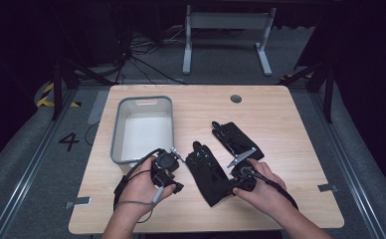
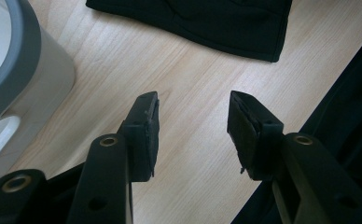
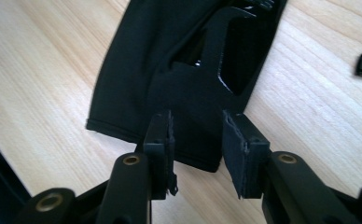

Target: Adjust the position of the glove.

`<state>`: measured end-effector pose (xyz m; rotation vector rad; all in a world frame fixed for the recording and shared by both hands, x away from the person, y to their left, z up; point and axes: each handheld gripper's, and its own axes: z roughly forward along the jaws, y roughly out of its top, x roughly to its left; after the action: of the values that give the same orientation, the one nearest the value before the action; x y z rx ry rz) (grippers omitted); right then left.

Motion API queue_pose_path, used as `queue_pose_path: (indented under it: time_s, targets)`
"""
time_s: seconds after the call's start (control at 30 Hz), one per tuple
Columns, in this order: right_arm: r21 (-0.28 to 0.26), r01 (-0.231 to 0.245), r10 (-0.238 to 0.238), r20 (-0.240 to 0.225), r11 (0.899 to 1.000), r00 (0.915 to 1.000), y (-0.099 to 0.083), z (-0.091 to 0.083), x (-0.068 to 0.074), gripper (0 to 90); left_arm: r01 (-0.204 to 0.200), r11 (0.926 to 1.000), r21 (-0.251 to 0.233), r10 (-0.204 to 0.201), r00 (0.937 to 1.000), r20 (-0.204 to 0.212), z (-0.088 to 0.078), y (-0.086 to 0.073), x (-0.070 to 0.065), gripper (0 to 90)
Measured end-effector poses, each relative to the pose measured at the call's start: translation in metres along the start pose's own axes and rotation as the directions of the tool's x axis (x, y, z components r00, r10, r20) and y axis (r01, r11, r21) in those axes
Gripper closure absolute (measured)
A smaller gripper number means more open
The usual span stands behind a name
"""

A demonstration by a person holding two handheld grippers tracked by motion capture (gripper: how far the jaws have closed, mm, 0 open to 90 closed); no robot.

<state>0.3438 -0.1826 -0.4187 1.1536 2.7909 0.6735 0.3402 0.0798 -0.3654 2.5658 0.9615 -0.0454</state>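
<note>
A grey-rimmed white plastic bin (image 1: 144,128) stands at the left of the pale wood-grain tabletop (image 1: 290,129), with two flat black fabric gloves (image 1: 208,172) (image 1: 237,139) lying beside it. The left gripper (image 2: 193,123) hovers over bare wood, fingers (image 2: 144,133) apart. The right gripper (image 3: 195,140) has its fingers (image 3: 160,140) apart astride the nearer glove's cuff edge (image 3: 188,149).

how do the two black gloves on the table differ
The near glove lies in front of the person, between both hands; the far glove lies farther back and to the right. The near glove's cuff sits at the right claw, whose jaws are open around its edge; the far glove is untouched. The near glove looks larger and more spread out. Both are black, flat on the table, angled alike.
</note>
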Motion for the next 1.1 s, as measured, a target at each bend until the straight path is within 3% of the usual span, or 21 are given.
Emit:
queue_pose_path:
  time_s: [0.33,0.67,0.77,1.0,1.1]
  targets:
    - [-0.014,-0.006,0.006,-0.018,1.000,0.9998,0.007,0.004,0.003,62.5,0.019,0.9997,-0.015,-0.019,0.9998,0.009,-0.001,-0.003,0.001,54.1]
    - [-0.045,-0.013,0.013,-0.008,0.999,0.9999,0.029,0.010,0.004,55.8,0.042,0.9990,-0.012,-0.042,0.9991,0.003,-0.003,-0.010,0.003,53.9]
    - [-0.065,-0.042,0.042,0.001,0.997,0.9991,0.041,0.013,0.002,51.0,0.047,0.9987,-0.016,-0.047,0.9989,0.003,-0.005,-0.011,0.004,53.9]
    - [-0.042,-0.046,0.047,0.022,0.998,0.9986,0.059,0.029,0.005,48.1,0.050,0.9985,-0.020,-0.050,0.9987,0.009,-0.005,-0.011,0.006,53.7]
    - [-0.015,-0.057,0.058,0.056,0.998,0.9967,0.064,0.040,0.003,47.4,0.050,0.9985,-0.020,-0.050,0.9987,0.013,-0.004,-0.010,0.008,53.6]
